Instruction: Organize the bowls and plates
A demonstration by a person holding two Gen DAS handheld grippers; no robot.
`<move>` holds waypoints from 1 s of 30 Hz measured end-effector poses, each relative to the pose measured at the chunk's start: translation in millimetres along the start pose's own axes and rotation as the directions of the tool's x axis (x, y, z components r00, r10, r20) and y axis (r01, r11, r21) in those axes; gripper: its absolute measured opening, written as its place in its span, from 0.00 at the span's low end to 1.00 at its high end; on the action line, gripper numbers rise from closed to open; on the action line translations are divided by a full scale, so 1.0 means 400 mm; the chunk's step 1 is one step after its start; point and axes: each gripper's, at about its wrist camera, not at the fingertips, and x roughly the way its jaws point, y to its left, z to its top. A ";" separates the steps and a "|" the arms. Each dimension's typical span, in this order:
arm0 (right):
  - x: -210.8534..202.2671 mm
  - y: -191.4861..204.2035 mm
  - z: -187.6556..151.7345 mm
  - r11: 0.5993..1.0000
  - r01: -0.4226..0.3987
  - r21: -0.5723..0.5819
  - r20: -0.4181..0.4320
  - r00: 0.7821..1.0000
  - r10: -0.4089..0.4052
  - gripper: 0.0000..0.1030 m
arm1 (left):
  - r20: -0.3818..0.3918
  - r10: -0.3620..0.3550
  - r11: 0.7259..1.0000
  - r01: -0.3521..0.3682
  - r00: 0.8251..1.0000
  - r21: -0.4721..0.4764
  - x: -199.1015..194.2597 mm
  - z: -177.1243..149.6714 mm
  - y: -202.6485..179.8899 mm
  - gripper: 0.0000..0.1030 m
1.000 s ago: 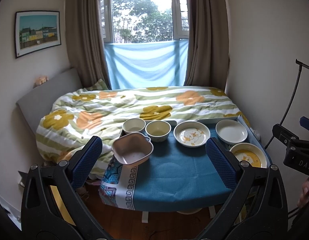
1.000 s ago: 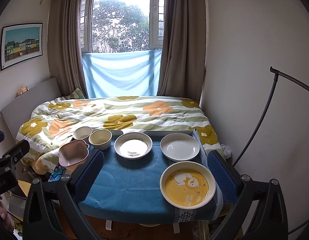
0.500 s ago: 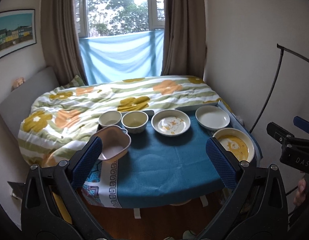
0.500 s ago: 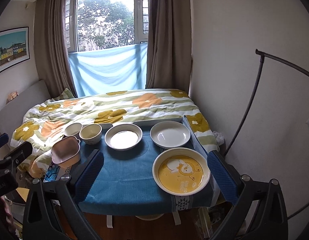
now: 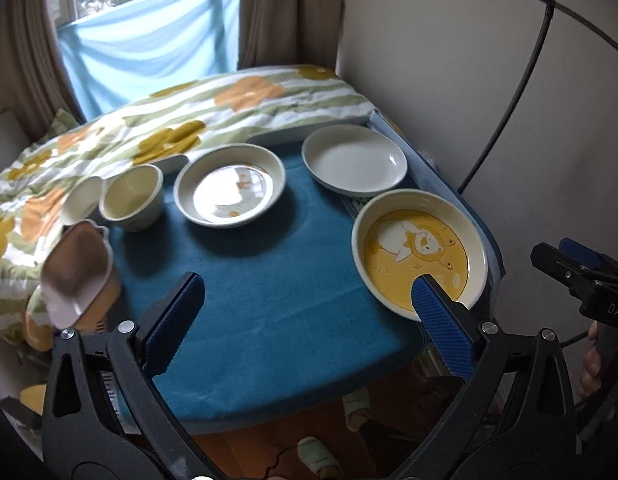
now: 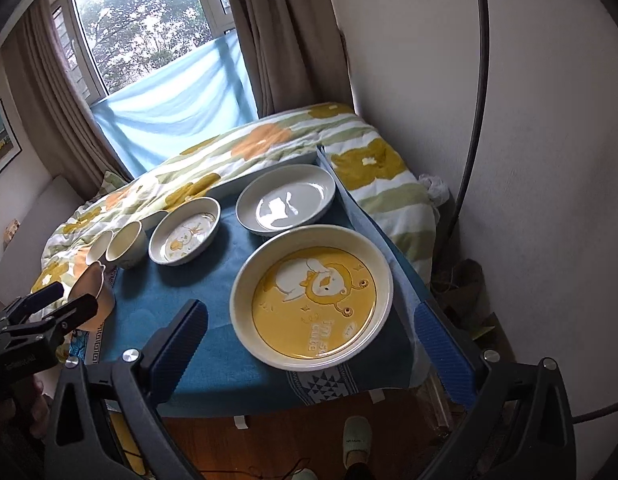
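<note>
Nothing is picked up yet: both the left tongs and right tongs are wide apart and empty, and next the right ones likely must grip the big round yellow bear plate at 12 o'clock.

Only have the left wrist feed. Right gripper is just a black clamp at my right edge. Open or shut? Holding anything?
Observer: Open. In its own view the right gripper has its jaws spread wide, the yellow bear plate shows between them, and nothing is gripped.
Operator: My left finger covers the near part of that plate. Anything there?
Observer: White lettering on the yellow, towards the near rim. It is too small to read.
</note>
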 end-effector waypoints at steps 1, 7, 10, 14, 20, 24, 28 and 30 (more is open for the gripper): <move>0.031 -0.024 0.003 1.000 -0.018 0.015 -0.026 0.999 0.019 0.93 | -0.036 -0.021 1.000 0.022 0.999 0.005 0.046 0.010 -0.013 0.99; 0.213 -0.148 0.002 0.985 -0.102 0.140 -0.184 0.975 0.128 0.75 | -0.212 -0.108 0.994 0.113 0.971 0.012 0.287 0.037 -0.079 0.93; 0.264 -0.177 0.010 0.978 -0.138 0.156 -0.220 0.961 0.170 0.64 | -0.279 -0.125 0.992 0.127 0.952 -0.010 0.368 0.042 -0.090 0.79; 0.313 -0.200 0.031 0.970 -0.172 0.174 -0.246 0.946 0.212 0.52 | -0.338 -0.157 0.987 0.150 0.928 -0.047 0.441 0.041 -0.082 0.59; 0.343 -0.222 0.037 0.967 -0.180 0.181 -0.265 0.938 0.224 0.33 | -0.393 -0.178 0.984 0.164 0.902 -0.067 0.506 0.035 -0.078 0.24; 0.350 -0.238 0.040 0.966 -0.183 0.183 -0.265 0.937 0.228 0.23 | -0.392 -0.222 0.975 0.199 0.893 -0.098 0.517 0.025 -0.070 0.19; 0.350 -0.241 0.039 0.970 -0.176 0.170 -0.267 0.939 0.217 0.17 | -0.387 -0.237 0.971 0.214 0.891 -0.103 0.529 0.018 -0.075 0.16; 0.351 -0.244 0.040 0.970 -0.176 0.168 -0.268 0.939 0.217 0.16 | -0.386 -0.240 0.971 0.219 0.891 -0.098 0.529 0.019 -0.082 0.15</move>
